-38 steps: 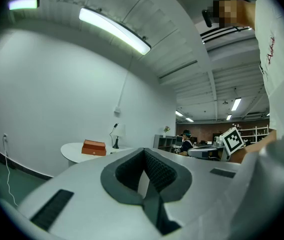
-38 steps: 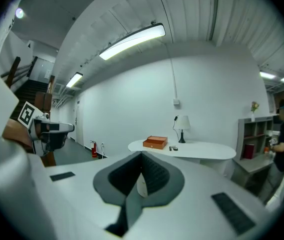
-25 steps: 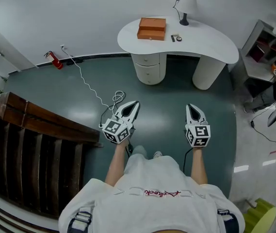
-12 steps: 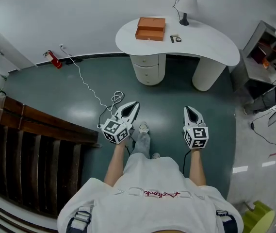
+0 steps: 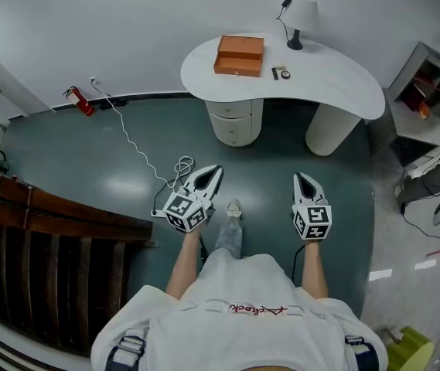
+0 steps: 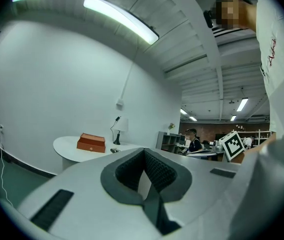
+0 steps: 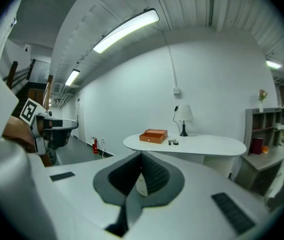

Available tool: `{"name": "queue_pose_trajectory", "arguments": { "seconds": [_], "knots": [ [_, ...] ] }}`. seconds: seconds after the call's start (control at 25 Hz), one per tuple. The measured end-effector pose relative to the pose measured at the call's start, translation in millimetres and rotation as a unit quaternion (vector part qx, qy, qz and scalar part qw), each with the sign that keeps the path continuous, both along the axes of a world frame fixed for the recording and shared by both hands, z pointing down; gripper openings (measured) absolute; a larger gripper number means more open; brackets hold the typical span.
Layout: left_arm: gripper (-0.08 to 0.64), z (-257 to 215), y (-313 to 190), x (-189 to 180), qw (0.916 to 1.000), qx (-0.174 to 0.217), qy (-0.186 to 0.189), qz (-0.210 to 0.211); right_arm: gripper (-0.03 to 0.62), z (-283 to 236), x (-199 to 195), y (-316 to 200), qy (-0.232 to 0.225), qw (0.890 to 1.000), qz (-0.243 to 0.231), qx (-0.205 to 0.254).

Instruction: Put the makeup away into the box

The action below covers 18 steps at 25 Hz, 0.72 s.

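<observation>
An orange box (image 5: 239,55) sits closed on a white curved table (image 5: 335,83) across the room, also seen as the box (image 6: 91,143) and the box (image 7: 153,136) in the gripper views. Small dark makeup items (image 5: 281,73) lie beside it, near a white lamp (image 5: 301,14); they show as makeup (image 7: 173,142) in the right gripper view. My left gripper (image 5: 210,175) and right gripper (image 5: 303,181) are held out at waist height over the floor, well short of the table. Both are shut with nothing in them, as the left gripper (image 6: 144,150) and right gripper (image 7: 142,154) show.
A red fire extinguisher (image 5: 80,100) and a white cable (image 5: 138,141) lie by the left wall. A dark wooden railing (image 5: 49,222) runs along the left. A shelf unit (image 5: 428,83) and a seated person stand at the right. The table rests on a drawer pedestal (image 5: 235,118).
The person has stepped forward toward the table, one foot now ahead. Both grippers travelled along, still shut and side by side.
</observation>
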<state>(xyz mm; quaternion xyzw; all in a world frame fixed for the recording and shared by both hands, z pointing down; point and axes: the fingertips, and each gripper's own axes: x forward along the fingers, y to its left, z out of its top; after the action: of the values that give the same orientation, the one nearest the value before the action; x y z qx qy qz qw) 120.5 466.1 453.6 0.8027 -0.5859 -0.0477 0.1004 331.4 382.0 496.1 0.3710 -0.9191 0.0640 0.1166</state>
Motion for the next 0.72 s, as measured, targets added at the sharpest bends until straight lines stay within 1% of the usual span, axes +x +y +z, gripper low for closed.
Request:
{"name": "queue_pose_trajectory", "arguments": {
  "seconds": [0.36, 0.52, 0.72],
  "knots": [
    [0.009, 5, -99, -58, 0.9998, -0.004, 0.011, 0.014, 0.02, 1, -61, -92, 0.018, 1.0, 0.003, -0.003],
    [0.009, -1, -146, -87, 0.9998, 0.0, 0.011, 0.019, 0.02, -3, -91, -137, 0.022, 1.0, 0.005, -0.005],
    [0.009, -3, -192, -118, 0.9996, 0.006, 0.019, 0.017, 0.02, -8, -124, -186, 0.027, 1.0, 0.002, 0.0]
  ]
}}
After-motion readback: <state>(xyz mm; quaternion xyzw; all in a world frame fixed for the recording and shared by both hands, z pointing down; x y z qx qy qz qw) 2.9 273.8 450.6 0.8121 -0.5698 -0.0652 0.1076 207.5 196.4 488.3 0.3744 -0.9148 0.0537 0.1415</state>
